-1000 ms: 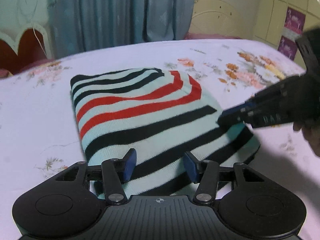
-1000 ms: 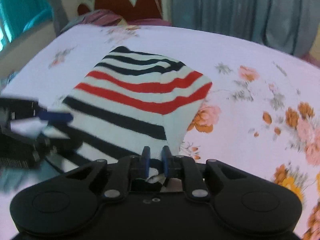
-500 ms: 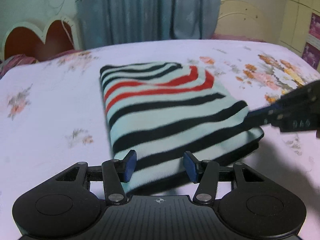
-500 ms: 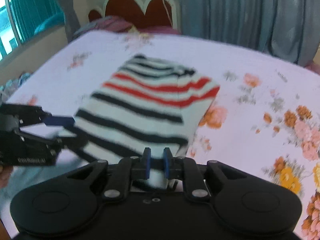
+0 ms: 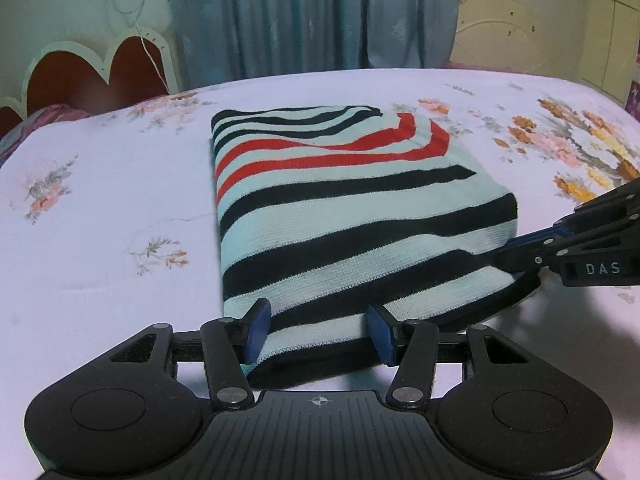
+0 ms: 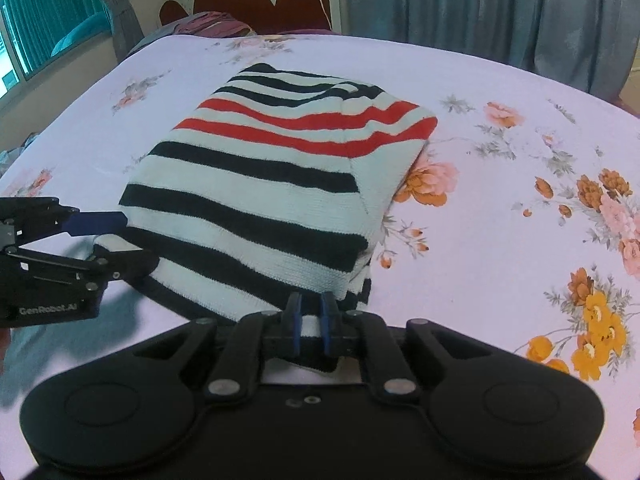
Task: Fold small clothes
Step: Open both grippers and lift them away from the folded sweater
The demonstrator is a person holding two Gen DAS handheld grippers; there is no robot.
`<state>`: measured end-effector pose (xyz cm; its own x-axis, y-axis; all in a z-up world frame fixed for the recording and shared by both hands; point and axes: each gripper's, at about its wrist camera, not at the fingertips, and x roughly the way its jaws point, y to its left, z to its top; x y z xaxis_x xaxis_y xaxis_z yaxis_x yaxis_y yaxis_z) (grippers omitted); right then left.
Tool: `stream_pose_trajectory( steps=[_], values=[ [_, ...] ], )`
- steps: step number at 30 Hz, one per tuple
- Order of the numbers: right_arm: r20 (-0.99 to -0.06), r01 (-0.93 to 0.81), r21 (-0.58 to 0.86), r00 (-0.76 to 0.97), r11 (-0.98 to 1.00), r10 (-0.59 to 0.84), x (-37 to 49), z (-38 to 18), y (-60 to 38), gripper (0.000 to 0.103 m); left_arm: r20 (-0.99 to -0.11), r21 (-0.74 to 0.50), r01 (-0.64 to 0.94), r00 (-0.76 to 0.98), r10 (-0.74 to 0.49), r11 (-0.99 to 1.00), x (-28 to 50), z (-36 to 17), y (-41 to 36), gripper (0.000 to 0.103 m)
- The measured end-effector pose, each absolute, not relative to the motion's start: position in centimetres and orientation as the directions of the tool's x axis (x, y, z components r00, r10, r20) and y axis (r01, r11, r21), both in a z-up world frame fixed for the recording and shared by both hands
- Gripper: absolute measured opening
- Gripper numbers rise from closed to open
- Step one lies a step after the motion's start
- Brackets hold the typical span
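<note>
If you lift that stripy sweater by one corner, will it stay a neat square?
Probably not. The stripy sweater is soft knit in loose layers, so it would likely droop and unfold. It looks light, and its fuzzy weave shouldn't slip from the right hand-held gripper.

My left gripper (image 5: 318, 330) sits low and level, its 2 blue-padded fingers (image 5: 256, 330) spread wide apart (nothing pinched between them). My right gripper (image 6: 309, 320) has its 2 pads drawn nearly together, with only a narrow slot showing, and cloth caught in that slot. From my left camera the right gripper (image 5: 516, 254) reaches in from the right edge, fingers pointing left. From my right camera the left gripper (image 6: 108, 240) enters at the left edge, pointing right.
</note>
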<state>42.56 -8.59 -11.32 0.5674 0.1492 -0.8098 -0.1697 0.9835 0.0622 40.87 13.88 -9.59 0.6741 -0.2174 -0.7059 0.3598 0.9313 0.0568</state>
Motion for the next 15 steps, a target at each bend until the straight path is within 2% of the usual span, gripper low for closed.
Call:
stream_pose_trajectory(
  steps=[6, 8, 10, 12, 14, 15],
  values=[
    [-0.809, -0.153, 0.066, 0.570, 0.986, 0.142, 42.2, -10.3, -8.6, 0.015, -0.698, 0.068, 0.333, 0.689, -0.194, 0.940, 40.4, -8.4, 13.7, 0.054],
    [-0.774, -0.136, 0.051, 0.620, 0.989, 0.125, 40.9, -8.7, -8.9, 0.044, -0.669, 0.065, 0.311, 0.718, -0.189, 0.948, 38.9, -7.3, 13.9, 0.057],
    [-0.725, -0.097, 0.055, 0.681, 0.994, 0.106, 38.8, -7.1, -9.7, 0.064, -0.645, 0.060, 0.261, 0.747, -0.162, 0.964, 37.2, -6.6, 14.1, 0.103],
    [-0.692, -0.068, 0.047, 0.718, 0.997, 0.082, 36.8, -6.0, -10.4, 0.079, -0.607, 0.061, 0.219, 0.783, -0.138, 0.974, 35.1, -6.3, 14.3, 0.103],
    [-0.691, -0.036, 0.024, 0.722, 0.999, 0.043, 34.9, -5.7, -10.9, 0.103, -0.644, 0.062, 0.211, 0.755, -0.122, 0.976, 34.1, -6.8, 14.1, 0.103],
    [-0.692, -0.013, 0.003, 0.722, 1.000, 0.011, 33.8, -5.9, -11.2, 0.102, -0.657, 0.063, 0.205, 0.745, -0.114, 0.977, 33.3, -7.0, 14.0, 0.103]
  ],
)
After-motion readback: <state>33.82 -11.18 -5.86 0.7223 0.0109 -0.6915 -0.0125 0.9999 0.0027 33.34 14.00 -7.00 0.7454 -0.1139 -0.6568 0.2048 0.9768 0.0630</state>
